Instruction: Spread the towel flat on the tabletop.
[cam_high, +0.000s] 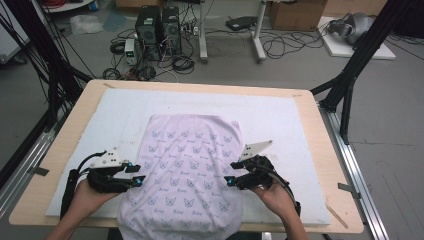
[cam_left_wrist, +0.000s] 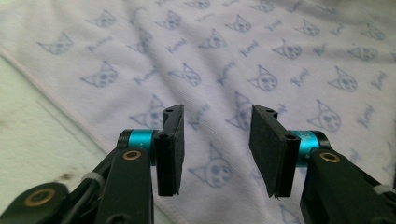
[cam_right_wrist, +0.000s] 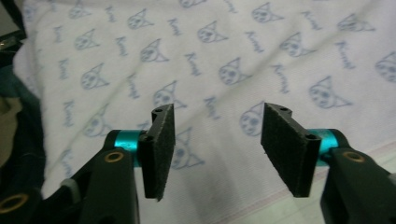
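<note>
A pale lilac cloth (cam_high: 187, 165) printed with small blue cat faces lies flat on the white mat (cam_high: 280, 120), its near end hanging over the table's front edge. My left gripper (cam_high: 135, 175) hovers at the cloth's left edge, jaws apart with nothing between them. In the left gripper view the cloth (cam_left_wrist: 261, 56) lies below the left gripper (cam_left_wrist: 217, 154), whose pads do not touch it. My right gripper (cam_high: 231, 173) hovers at the cloth's right edge, also open. In the right gripper view the cloth (cam_right_wrist: 224, 51) spreads under the empty right gripper (cam_right_wrist: 217, 151).
The mat rests on a wooden table (cam_high: 327, 165). Black frame legs (cam_high: 350, 75) stand at the table's right and left. On the floor behind are computer towers (cam_high: 157, 25), cables and a cardboard box (cam_high: 297, 14).
</note>
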